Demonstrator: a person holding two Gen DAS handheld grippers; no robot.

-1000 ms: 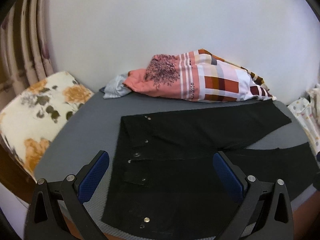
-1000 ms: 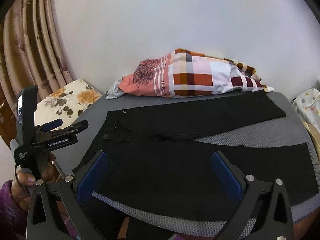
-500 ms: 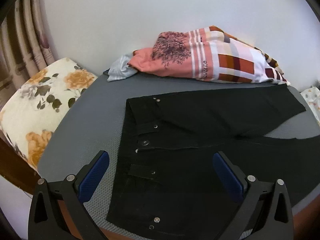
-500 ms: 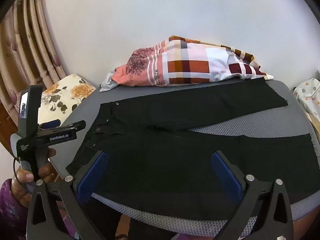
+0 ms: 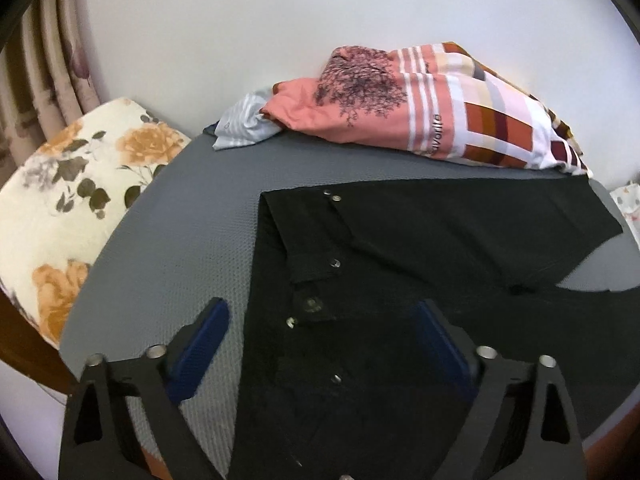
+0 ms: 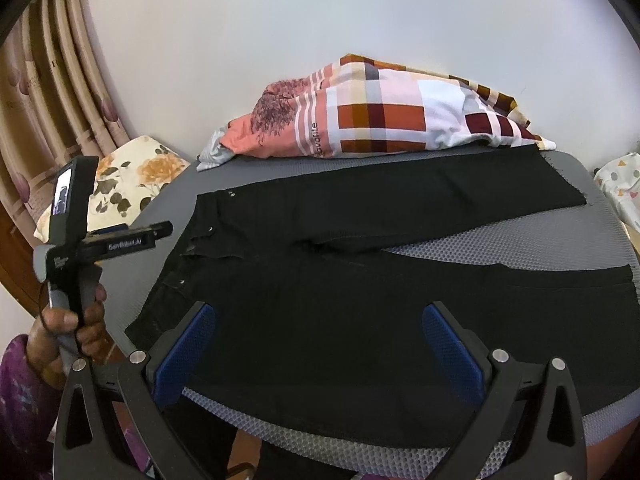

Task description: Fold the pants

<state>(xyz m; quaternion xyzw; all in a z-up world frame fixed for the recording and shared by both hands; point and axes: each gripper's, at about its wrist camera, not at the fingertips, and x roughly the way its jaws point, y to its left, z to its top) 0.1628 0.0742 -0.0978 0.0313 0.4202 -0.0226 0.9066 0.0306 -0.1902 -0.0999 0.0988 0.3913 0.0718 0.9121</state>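
Black pants (image 6: pixel 360 280) lie flat on the grey table (image 6: pixel 500 248), waistband at the left, both legs spread to the right in a V. In the left wrist view the waistband with its metal buttons (image 5: pixel 316 304) is just ahead. My left gripper (image 5: pixel 320 344) is open and empty, hovering over the waistband end; it also shows in the right wrist view (image 6: pixel 120 240), held in a hand at the table's left edge. My right gripper (image 6: pixel 320 344) is open and empty above the near leg.
A checked pink and orange bundle of cloth (image 6: pixel 380 120) lies along the table's far edge against the white wall. A floral cushion (image 5: pixel 68 184) sits left of the table. Curtains (image 6: pixel 48 92) hang at the far left. A patterned cloth (image 6: pixel 620 188) lies right of the table.
Both grippers have moved forward and lower toward the pants. The left one has come closer over the waistband. The pants have not moved.
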